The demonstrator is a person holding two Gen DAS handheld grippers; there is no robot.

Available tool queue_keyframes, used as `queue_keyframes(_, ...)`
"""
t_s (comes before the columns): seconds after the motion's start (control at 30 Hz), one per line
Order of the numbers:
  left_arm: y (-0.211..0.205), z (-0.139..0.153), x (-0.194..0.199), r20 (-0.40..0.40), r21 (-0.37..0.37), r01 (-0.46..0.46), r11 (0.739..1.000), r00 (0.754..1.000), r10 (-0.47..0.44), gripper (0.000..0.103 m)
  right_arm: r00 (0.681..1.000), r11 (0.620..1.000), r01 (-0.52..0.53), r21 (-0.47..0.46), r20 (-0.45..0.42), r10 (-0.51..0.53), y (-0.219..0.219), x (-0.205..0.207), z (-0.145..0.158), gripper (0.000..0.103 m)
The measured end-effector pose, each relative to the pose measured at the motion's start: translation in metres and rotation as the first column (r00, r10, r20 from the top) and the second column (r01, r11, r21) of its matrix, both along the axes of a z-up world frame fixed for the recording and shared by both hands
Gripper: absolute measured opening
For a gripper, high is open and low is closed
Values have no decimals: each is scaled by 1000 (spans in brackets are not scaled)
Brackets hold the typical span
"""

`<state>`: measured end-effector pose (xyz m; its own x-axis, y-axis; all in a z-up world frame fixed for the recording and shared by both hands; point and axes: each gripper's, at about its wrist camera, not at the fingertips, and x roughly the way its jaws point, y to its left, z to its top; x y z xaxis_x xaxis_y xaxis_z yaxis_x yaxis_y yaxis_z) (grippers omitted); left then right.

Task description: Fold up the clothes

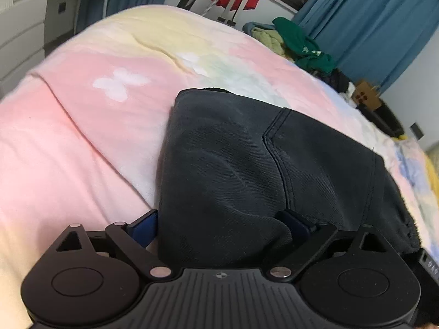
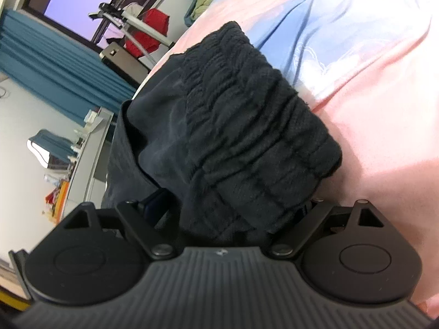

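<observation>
Folding is well along on the pastel blanket (image 1: 82, 142), where a dark garment (image 1: 233, 164) lies doubled over on the bed. The left gripper (image 1: 219, 227) has its fingers (image 1: 145, 227) spread wide, the cloth's near edge lying between them; whether the pads actually touch the fabric cannot be told. A stitched seam (image 1: 277, 148) runs away from the fingertips across the top layer. The right gripper (image 2: 233, 211) also stands wide apart, the garment's gathered waistband (image 2: 260, 126) bunched between and ahead of its fingers (image 2: 153, 203); contact there is equally unclear.

Done well, the step would seem to call for both sets of fingers to close on the same layer count, low at the near edge, then carry it away from the fingertips in one level motion so the seam stays straight and the elastic band does not roll under.

Beyond the left fingertips, at the bed's far end, a loose heap of clothes topped by a green top (image 1: 301, 44) waits. A brown cardboard box (image 1: 367, 96) sits to the right of that heap; its contents are not visible.
</observation>
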<state>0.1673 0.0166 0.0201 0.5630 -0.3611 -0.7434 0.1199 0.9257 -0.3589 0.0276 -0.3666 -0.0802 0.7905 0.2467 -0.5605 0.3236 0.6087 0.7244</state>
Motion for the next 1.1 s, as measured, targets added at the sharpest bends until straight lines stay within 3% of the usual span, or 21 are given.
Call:
queue_keyframes(0.1,-6,4,-4,7,39,3,999,1000,-3,96,1000,1000,14,-7,-2,-14,2,1,-1,89)
queue_keyframes(0.37,-2,0,0,-23,8,-5,1000,1000,5,97,1000,999,30,-34,-3,-30,7,2,0,89)
queue_keyframes(0.43,-2,0,0,-21,13,-8,1000,1000,8,97,1000,999,21,-34,19,-20,8,-1,5,86)
queue_keyframes(0.6,-1,-3,2,-23,6,-23,1000,999,23,97,983,999,-31,-37,177,37,15,-6,25,85)
queue_keyframes(0.7,4,-10,9,-60,-51,-25,998,998,22,98,989,996,-56,-63,133,64,18,3,19,84)
queue_keyframes(0.77,3,-13,12,-78,-75,-27,997,997,21,98,996,992,-80,-96,42,84,19,13,8,77)
queue_keyframes(0.9,-5,-16,9,-74,-63,-4,998,997,-1,95,996,989,-75,-127,27,79,20,15,7,63)
queue_keyframes(1.1,-23,-12,3,-46,-7,18,1000,999,-19,80,994,974,-90,-207,38,100,29,10,18,44)
